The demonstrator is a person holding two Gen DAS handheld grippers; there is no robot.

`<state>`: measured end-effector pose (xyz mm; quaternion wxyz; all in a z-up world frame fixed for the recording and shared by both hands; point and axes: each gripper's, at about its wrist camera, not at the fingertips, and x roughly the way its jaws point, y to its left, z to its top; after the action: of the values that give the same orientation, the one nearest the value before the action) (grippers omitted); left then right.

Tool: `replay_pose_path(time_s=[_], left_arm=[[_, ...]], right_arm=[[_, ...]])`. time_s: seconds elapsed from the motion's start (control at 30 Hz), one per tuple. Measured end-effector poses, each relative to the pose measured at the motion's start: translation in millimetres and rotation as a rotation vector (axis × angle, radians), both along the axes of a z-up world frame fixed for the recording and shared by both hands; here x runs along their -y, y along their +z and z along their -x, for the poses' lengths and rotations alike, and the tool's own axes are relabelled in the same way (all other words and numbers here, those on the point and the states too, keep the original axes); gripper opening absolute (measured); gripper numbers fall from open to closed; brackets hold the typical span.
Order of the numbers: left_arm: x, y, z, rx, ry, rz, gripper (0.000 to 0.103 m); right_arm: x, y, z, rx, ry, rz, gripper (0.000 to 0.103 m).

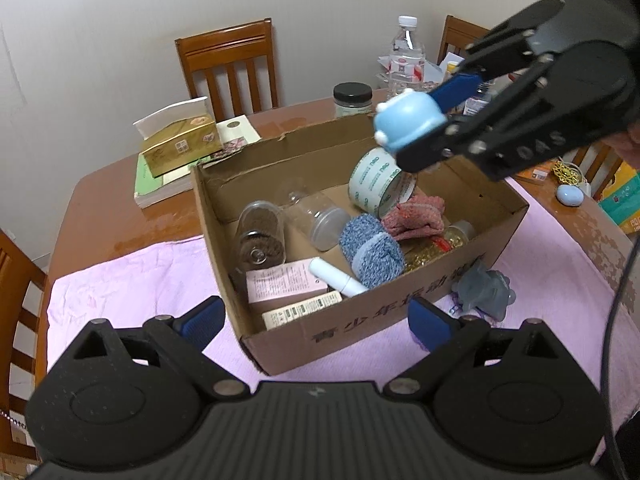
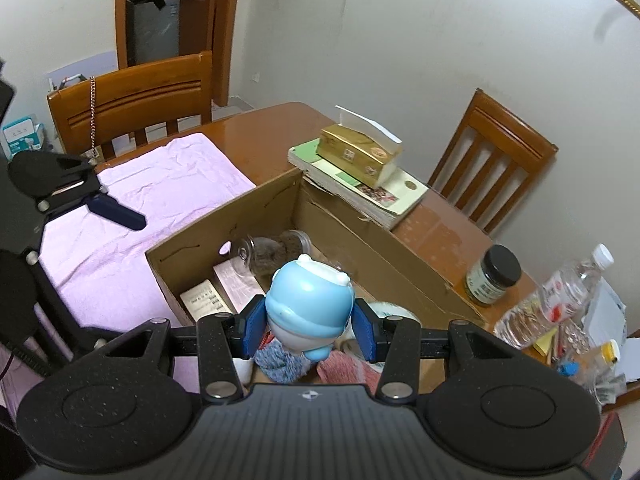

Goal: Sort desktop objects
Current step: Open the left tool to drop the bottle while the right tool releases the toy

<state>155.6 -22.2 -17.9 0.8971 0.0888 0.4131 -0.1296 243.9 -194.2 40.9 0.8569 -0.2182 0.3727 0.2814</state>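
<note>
An open cardboard box (image 1: 400,312) stands on a pink cloth (image 1: 132,280). It holds jars, a tape roll (image 1: 376,184), a blue cloth roll (image 1: 372,248), a red cloth, small boxes and a white tube. My right gripper (image 2: 310,326) is shut on a light blue toy figure (image 2: 310,308) and holds it above the box; it also shows in the left wrist view (image 1: 408,124). My left gripper (image 1: 316,320) is open and empty at the box's near wall. A grey toy (image 1: 486,290) lies on the cloth right of the box.
A tissue box (image 1: 182,146) on books sits behind the box to the left. A dark-lidded jar (image 1: 353,99), a water bottle (image 1: 406,56) and clutter stand at the back right. A small blue case (image 1: 570,195) lies at the right. Wooden chairs surround the table.
</note>
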Motion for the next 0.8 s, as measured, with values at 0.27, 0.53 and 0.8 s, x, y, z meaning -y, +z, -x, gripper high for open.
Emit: replay_pose_path(time_s=[0.27,0.53,0.8], left_arm=[[-10,-4,7,-0.012,0.027,-0.007,0.098],[-14,-5,8,-0.027,0.038,0.01,0.098],[-9,-8,11,-0.035,0.018,0.009,0.098]], right_arm=[[-18,-6,-20,-0.007,0.003,0.002,0.065],[-17,-7,-14,0.006,-0.001,0.005,0.076],[-3,-6,-2,0.002,-0.03,0.008,0.083]])
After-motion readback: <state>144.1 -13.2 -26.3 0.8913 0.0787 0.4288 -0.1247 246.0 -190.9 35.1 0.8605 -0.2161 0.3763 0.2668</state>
